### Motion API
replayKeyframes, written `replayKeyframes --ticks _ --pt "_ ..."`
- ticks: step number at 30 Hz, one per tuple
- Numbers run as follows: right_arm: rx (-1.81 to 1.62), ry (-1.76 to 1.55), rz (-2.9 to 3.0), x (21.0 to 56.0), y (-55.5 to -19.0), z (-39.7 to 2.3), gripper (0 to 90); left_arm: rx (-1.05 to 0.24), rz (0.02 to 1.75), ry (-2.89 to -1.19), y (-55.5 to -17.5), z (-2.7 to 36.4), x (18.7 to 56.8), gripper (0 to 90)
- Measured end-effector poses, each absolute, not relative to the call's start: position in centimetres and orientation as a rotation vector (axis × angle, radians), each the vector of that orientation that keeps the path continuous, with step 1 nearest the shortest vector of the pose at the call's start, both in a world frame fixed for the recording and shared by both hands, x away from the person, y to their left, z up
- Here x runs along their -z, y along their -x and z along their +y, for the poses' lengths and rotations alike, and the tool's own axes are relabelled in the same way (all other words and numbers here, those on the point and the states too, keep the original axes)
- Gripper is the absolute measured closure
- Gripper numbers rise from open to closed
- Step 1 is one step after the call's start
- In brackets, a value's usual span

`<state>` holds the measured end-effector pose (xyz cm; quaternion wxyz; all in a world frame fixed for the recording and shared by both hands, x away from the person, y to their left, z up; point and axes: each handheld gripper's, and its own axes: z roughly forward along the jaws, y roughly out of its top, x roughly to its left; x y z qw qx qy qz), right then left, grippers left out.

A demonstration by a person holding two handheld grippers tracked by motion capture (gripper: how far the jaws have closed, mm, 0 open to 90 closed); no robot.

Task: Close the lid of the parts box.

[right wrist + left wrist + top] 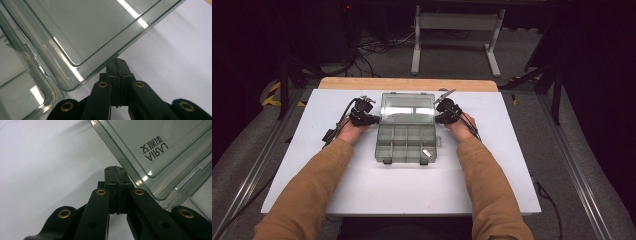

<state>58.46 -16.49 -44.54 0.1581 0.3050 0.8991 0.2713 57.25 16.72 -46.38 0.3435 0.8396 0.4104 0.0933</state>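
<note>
High view has the clear plastic box [406, 142] sitting about mid-table, a bit toward the far edge of the white table [362, 190]. Its lid [407, 108] is swung open and stands up at the back, leaning away from me toward the far edge. The tray part is split into small compartments, and there's a small pale piece [426, 153] lying in the compartment at the near right corner of the box. Can't tell what it is, too small.

I've got the left gripper [373, 119] parked right at the lid's left edge and the right gripper [439, 118] at the lid's right edge, so they flank the lid from both sides. Whether the tips actually touch the plastic, I can't say from up there.

Left gripper view: the left gripper [115, 171] has its jaws fully closed, pads pressed flat together with nothing between them. The tips sit just beside the rounded corner of the lid [160, 147], which carries some printed lettering [156, 148].

Right gripper view is the same deal, mirrored: right gripper [117, 62] with jaws closed tight on nothing, tips right up under the edge of the lid [82, 30], white table [180, 50] behind.
</note>
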Motion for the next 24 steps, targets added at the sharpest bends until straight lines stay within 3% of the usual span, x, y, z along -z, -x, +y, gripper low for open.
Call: replayKeyframes --ticks 24 --pt "-0.852 -0.875 2.525 43.74 -58.36 -16.87 90.0 -0.306 1.049 -2.158 -56.92 16.58 45.78 89.8"
